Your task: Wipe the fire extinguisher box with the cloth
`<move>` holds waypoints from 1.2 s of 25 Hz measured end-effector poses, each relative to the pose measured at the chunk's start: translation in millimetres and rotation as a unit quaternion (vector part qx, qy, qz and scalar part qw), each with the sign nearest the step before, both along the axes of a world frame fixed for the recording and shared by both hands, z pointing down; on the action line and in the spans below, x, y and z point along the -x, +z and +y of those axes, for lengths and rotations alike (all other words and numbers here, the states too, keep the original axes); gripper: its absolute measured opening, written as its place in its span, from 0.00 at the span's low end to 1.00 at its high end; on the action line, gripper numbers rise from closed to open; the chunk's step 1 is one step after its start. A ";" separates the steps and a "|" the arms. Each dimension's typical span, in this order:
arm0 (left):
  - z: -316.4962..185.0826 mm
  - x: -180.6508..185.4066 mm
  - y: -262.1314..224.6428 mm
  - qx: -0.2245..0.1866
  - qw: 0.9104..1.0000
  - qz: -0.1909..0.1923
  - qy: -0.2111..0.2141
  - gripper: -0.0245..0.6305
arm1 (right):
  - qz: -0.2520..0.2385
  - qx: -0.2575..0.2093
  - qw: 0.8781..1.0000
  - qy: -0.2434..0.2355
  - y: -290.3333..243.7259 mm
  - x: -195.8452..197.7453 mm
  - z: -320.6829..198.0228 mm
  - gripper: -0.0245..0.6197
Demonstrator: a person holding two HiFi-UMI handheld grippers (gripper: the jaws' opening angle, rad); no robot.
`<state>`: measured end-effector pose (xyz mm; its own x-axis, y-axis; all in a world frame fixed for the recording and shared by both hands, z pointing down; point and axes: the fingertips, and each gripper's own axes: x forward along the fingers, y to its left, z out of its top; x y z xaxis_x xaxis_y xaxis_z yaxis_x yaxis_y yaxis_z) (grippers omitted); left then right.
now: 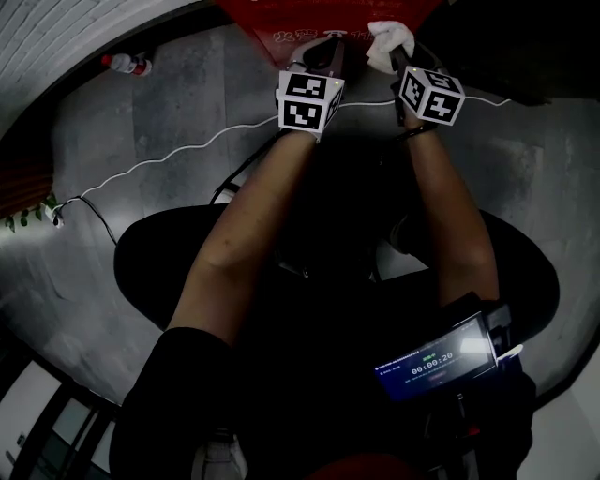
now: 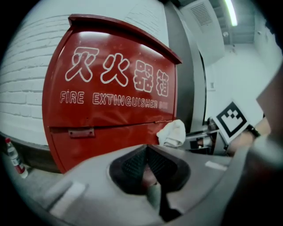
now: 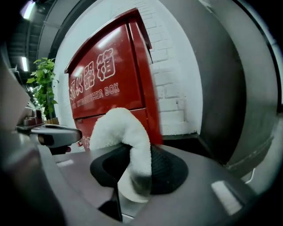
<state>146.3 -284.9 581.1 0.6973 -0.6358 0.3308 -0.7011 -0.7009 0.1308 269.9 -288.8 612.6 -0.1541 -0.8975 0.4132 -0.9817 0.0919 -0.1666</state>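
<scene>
The red fire extinguisher box [image 2: 112,84] stands against a white brick wall, its front lettered in white; it also fills the middle of the right gripper view [image 3: 112,79] and shows at the top of the head view [image 1: 281,23]. A white cloth [image 3: 126,137] is pinched in my right gripper [image 3: 139,170], which is shut on it and held close to the box's right lower front. The cloth [image 2: 173,133] hangs in front of that corner [image 1: 386,42]. My left gripper [image 2: 148,170] is shut with nothing in it, just left of the right one [image 1: 314,70].
A white cable [image 1: 169,155] runs across the grey floor. A plastic bottle [image 2: 12,156] stands on the floor left of the box [image 1: 127,64]. A green plant [image 3: 43,86] stands further left. A grey pillar [image 2: 188,79] flanks the box's right side.
</scene>
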 end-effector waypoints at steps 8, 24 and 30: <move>11.1 -2.7 8.9 0.001 1.000 -0.002 0.004 0.04 | 0.004 -0.001 1.000 0.008 10.0 -9.7 15.4 0.24; -3.8 118.6 54.4 0.044 0.995 -0.029 -0.083 0.04 | -0.006 0.030 0.987 -0.157 50.2 200.8 1.0 0.24; -14.7 154.2 84.0 0.081 0.988 -0.024 -0.128 0.04 | -0.022 0.051 0.983 -0.176 88.4 235.4 -13.5 0.24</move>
<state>-7.9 -299.5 665.1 0.5007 -0.7255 0.4722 -0.8614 -0.4714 0.1892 34.5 -302.3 701.0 -0.4668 -0.7397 0.4847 -0.8841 0.4049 -0.2334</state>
